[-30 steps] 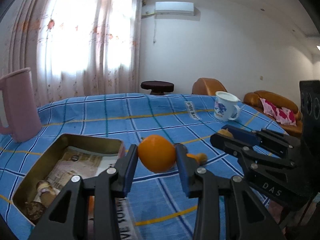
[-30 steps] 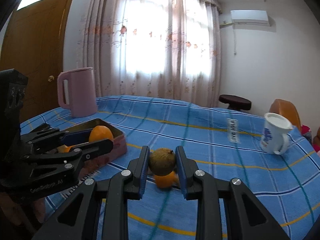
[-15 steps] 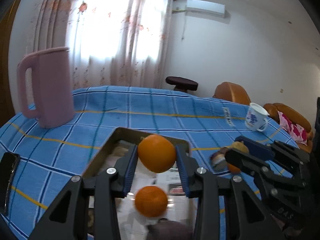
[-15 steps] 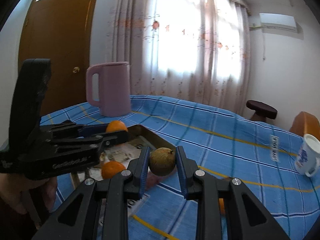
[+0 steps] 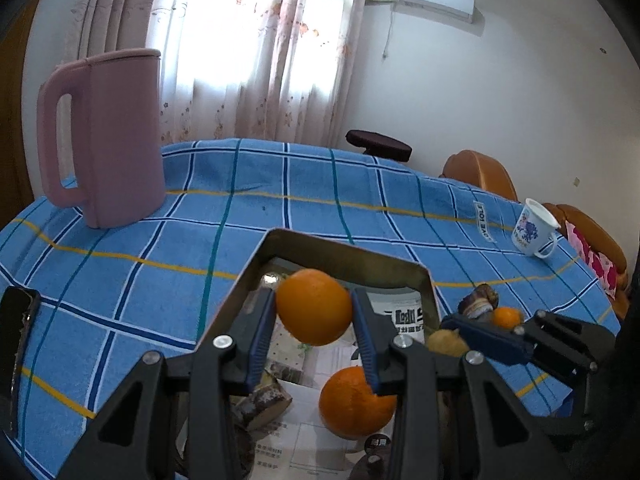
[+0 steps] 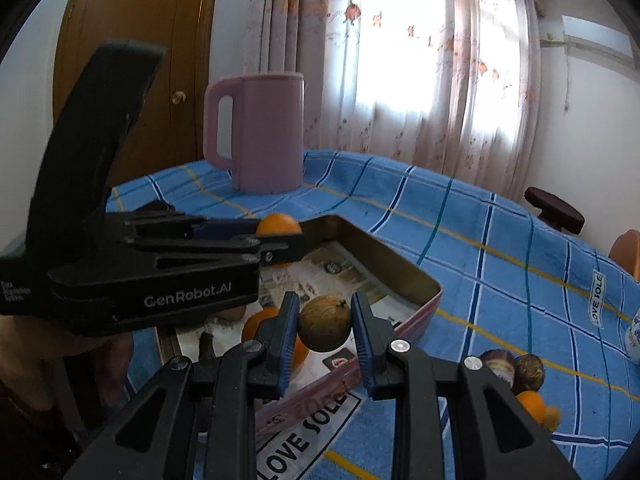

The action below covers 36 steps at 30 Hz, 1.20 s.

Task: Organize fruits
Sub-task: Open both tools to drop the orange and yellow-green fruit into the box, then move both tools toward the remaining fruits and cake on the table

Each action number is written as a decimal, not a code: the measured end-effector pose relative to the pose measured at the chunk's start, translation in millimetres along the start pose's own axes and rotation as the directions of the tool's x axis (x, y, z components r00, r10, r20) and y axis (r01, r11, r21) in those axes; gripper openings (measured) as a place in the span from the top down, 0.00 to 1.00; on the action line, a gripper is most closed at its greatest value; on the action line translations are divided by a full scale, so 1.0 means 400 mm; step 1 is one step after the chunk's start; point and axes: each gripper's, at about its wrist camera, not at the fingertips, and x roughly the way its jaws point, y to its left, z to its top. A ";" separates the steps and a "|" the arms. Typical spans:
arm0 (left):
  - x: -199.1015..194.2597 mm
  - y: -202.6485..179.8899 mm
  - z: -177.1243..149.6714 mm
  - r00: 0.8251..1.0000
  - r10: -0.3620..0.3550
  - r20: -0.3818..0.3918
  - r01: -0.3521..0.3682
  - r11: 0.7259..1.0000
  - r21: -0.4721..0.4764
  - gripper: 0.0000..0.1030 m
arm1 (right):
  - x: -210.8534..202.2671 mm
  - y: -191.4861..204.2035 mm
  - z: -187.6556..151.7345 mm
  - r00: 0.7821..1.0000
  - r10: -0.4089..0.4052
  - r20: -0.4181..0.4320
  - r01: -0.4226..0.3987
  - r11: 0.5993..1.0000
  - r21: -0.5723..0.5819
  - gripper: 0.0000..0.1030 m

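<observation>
My left gripper (image 5: pixel 314 312) is shut on an orange (image 5: pixel 314 306) and holds it above the metal tin (image 5: pixel 344 254). A second orange (image 5: pixel 354 404) lies in the tin below it. My right gripper (image 6: pixel 324 324) is shut on a brown pear (image 6: pixel 325 323) and holds it over the tin's near edge (image 6: pixel 416 276). The left gripper with its orange (image 6: pixel 278 224) shows at the left of the right wrist view. The right gripper with the pear (image 5: pixel 446 342) shows at the right of the left wrist view. More fruit (image 6: pixel 530 402) lies on the cloth right of the tin.
A pink jug (image 5: pixel 104 136) stands at the back left on the blue checked cloth (image 5: pixel 320 184). A white mug (image 5: pixel 534 228) stands at the far right. A phone (image 5: pixel 16 332) lies at the left edge. Paper and brown items (image 5: pixel 262 400) lie in the tin.
Both grippers have moved left and closer over the tin, each still holding its fruit. The tin and jug now look larger in both views.
</observation>
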 end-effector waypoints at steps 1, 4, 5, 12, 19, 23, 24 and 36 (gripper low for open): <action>0.003 0.001 0.001 1.000 0.002 -0.003 -0.002 1.000 -0.001 0.61 | 0.009 0.000 -0.002 1.000 0.010 -0.017 -0.010 1.000 0.000 0.72; 0.012 0.002 -0.001 1.000 0.005 -0.011 -0.005 1.000 -0.002 0.57 | 0.011 0.002 -0.003 1.000 -0.005 -0.024 0.005 1.000 0.001 0.72; 0.012 0.002 0.000 1.000 0.005 -0.011 -0.005 1.000 -0.002 0.52 | 0.010 0.004 -0.002 1.000 -0.004 -0.023 0.004 1.000 0.002 0.71; -0.026 0.001 -0.005 0.999 -0.005 0.041 0.006 1.000 -0.025 0.28 | -0.055 -0.029 -0.021 0.999 -0.040 0.010 0.040 0.999 0.023 0.48; -0.059 -0.041 -0.006 0.996 -0.027 0.080 0.028 0.999 -0.016 0.16 | -0.168 -0.203 -0.099 0.977 -0.212 -0.030 0.214 0.972 0.098 0.48; -0.062 -0.107 -0.004 0.995 -0.063 0.080 0.061 0.998 0.031 0.16 | -0.198 -0.323 -0.143 0.953 -0.287 -0.099 0.301 0.936 0.181 0.48; -0.060 -0.127 -0.004 0.995 -0.070 0.076 0.067 0.997 0.048 0.15 | -0.195 -0.343 -0.150 0.951 -0.287 -0.119 0.306 0.932 0.196 0.48; 0.005 -0.287 -0.021 0.995 -0.103 -0.001 0.102 0.977 0.185 0.11 | -0.124 -0.367 -0.163 0.951 -0.195 -0.240 0.242 0.952 0.187 0.48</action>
